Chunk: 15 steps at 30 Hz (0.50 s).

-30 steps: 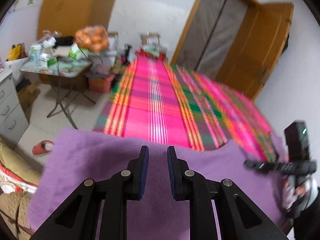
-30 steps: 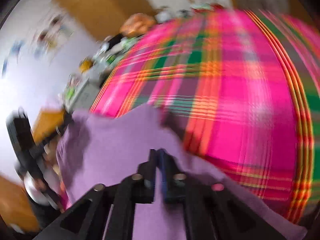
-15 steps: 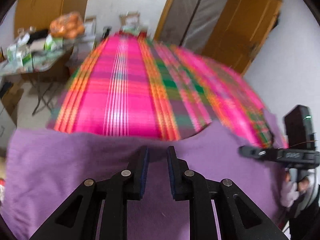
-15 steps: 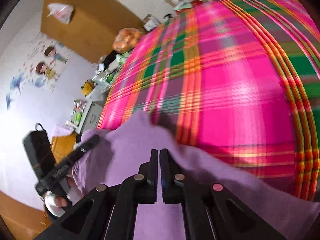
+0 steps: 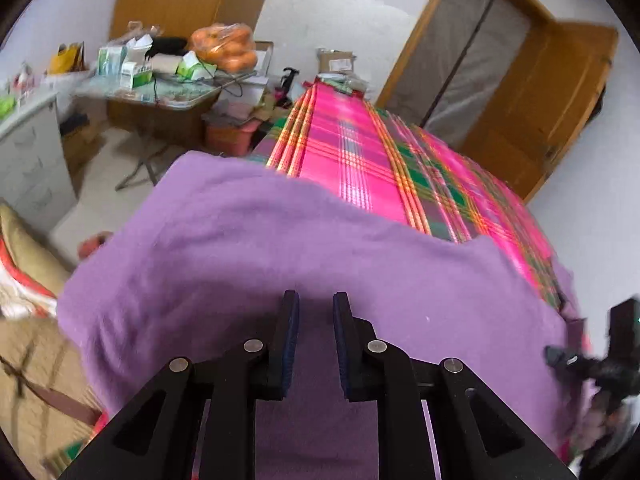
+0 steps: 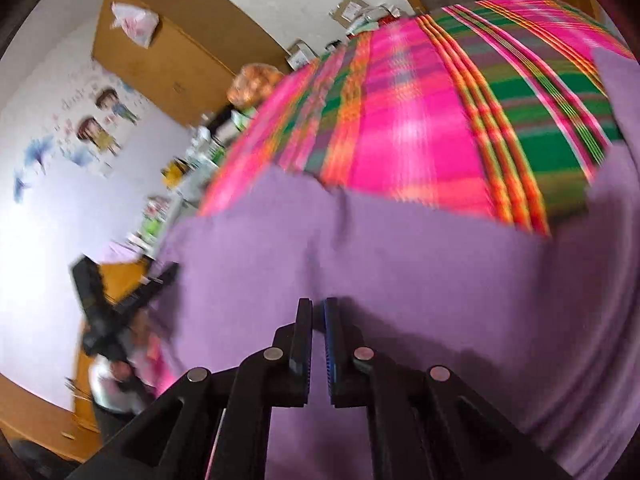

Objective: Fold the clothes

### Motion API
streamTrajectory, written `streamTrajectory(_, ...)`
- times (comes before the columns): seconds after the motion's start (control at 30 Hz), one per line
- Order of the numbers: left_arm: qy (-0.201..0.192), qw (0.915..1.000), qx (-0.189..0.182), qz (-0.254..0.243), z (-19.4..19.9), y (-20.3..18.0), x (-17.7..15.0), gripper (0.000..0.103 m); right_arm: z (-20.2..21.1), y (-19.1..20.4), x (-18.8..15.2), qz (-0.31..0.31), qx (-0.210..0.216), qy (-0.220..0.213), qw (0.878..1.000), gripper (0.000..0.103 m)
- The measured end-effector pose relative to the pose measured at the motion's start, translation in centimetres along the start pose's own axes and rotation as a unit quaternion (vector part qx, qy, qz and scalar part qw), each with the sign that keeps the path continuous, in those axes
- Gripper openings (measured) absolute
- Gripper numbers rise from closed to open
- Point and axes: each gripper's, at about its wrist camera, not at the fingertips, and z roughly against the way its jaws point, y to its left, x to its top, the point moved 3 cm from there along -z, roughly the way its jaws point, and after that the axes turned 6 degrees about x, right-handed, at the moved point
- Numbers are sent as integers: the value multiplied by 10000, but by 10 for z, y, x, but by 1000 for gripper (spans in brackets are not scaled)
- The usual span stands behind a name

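Purple garment, near edge hidden

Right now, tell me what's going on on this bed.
A person is folding a purple garment on a bed with a pink plaid cover, one handheld gripper in each hand. The left gripper and right gripper each have purple cloth between their fingers, holding it spread between them, raised in front of the cover. No fold shows.

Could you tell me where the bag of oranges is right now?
In the left wrist view, the bag of oranges sits upper left on the cluttered folding table, beyond the plaid bed.
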Motion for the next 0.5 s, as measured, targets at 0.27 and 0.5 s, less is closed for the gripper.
streamTrajectory(0.27, -160, 9996, -34, -239, 14, -19, -10, 18, 0, 37, -25, 1253, -558, -123, 9905, 14)
streamTrajectory(0.5, 109, 9990, -95, -414, 6, -31, -21, 18, 13, 8, -24, 763, -611, -301, 9948, 2)
